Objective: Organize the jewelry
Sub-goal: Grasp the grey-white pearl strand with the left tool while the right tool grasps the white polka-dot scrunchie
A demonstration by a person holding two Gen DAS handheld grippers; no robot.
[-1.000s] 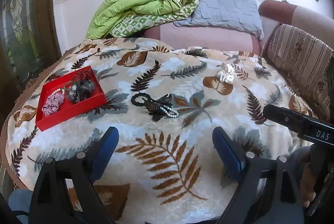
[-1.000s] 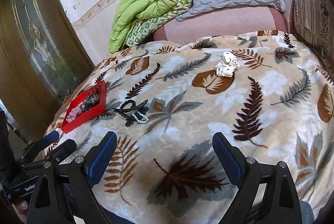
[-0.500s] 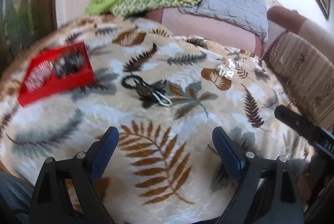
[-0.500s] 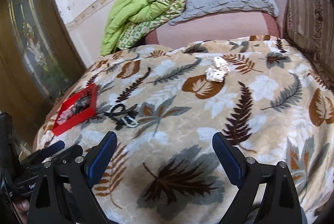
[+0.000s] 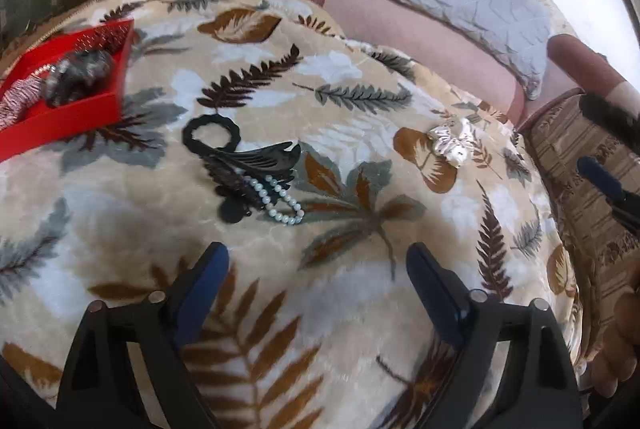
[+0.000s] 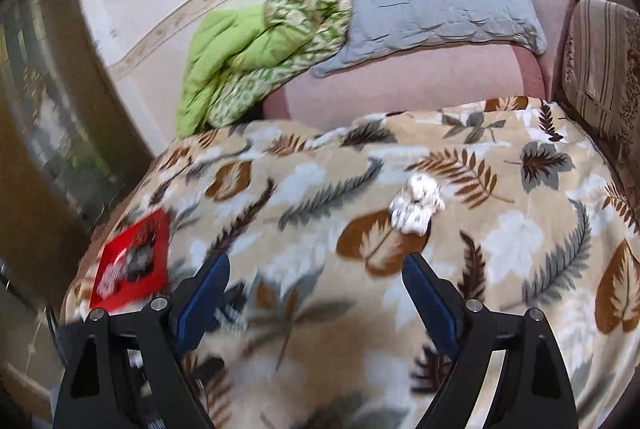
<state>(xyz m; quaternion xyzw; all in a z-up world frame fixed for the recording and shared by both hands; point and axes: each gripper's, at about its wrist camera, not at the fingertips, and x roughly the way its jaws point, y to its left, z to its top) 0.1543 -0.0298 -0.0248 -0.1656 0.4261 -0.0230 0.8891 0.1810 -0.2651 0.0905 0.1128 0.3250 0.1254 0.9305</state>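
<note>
Left wrist view: left gripper (image 5: 316, 281), jaws apart, narrowing, empty; black hair clip (image 5: 244, 165) with pearl bracelet (image 5: 280, 203) lies just ahead-left, long axis slanting toward red tray (image 5: 72, 117). Right gripper (image 6: 316, 293), likewise closing empty, faces white scrunchie (image 6: 416, 207).

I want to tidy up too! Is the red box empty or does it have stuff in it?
It has stuff in it. The red box holds a dark shiny bundle and a red-and-white patterned piece, though blur hides what exactly they are.
</note>
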